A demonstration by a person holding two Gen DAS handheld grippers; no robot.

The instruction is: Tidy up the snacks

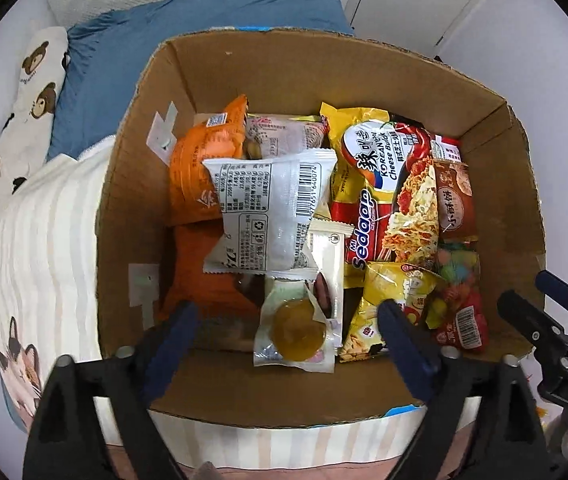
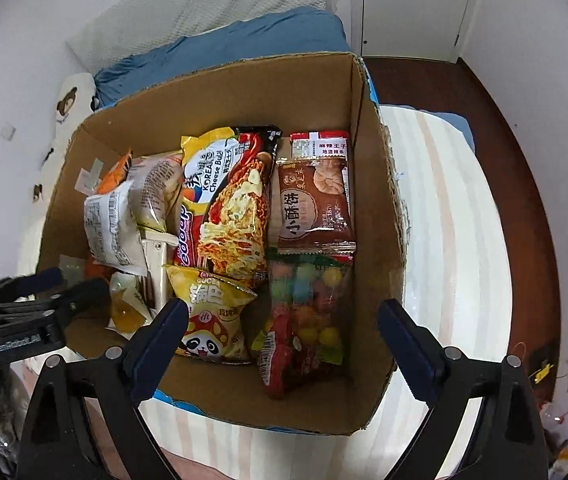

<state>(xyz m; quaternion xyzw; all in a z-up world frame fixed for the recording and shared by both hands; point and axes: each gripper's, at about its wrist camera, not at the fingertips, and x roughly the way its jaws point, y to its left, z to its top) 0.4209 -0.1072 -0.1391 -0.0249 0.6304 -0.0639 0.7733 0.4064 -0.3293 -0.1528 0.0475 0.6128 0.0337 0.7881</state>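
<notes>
A cardboard box [image 1: 244, 392] on a bed holds several snack packets. In the left wrist view my left gripper [image 1: 288, 312] hangs open over its near side, above a clear jelly cup packet [image 1: 298, 330]; nothing sits between the fingers. Behind that lie a white barcode packet [image 1: 268, 208], an orange packet [image 1: 200, 160] and a Sedaap noodle packet [image 1: 384, 184]. In the right wrist view my right gripper [image 2: 284, 308] is open and empty over the box [image 2: 376, 200], above a bag of coloured candy balls [image 2: 308, 312] and a yellow panda bag [image 2: 212, 320]. A brown pastry packet [image 2: 316, 204] lies behind.
The box rests on a striped bed cover [image 2: 452, 240]. A blue pillow [image 1: 132, 48] and a bear-print pillow [image 1: 36, 92] lie behind it by the white wall. Dark wood floor [image 2: 524, 184] runs right of the bed. Each gripper shows at the other view's edge.
</notes>
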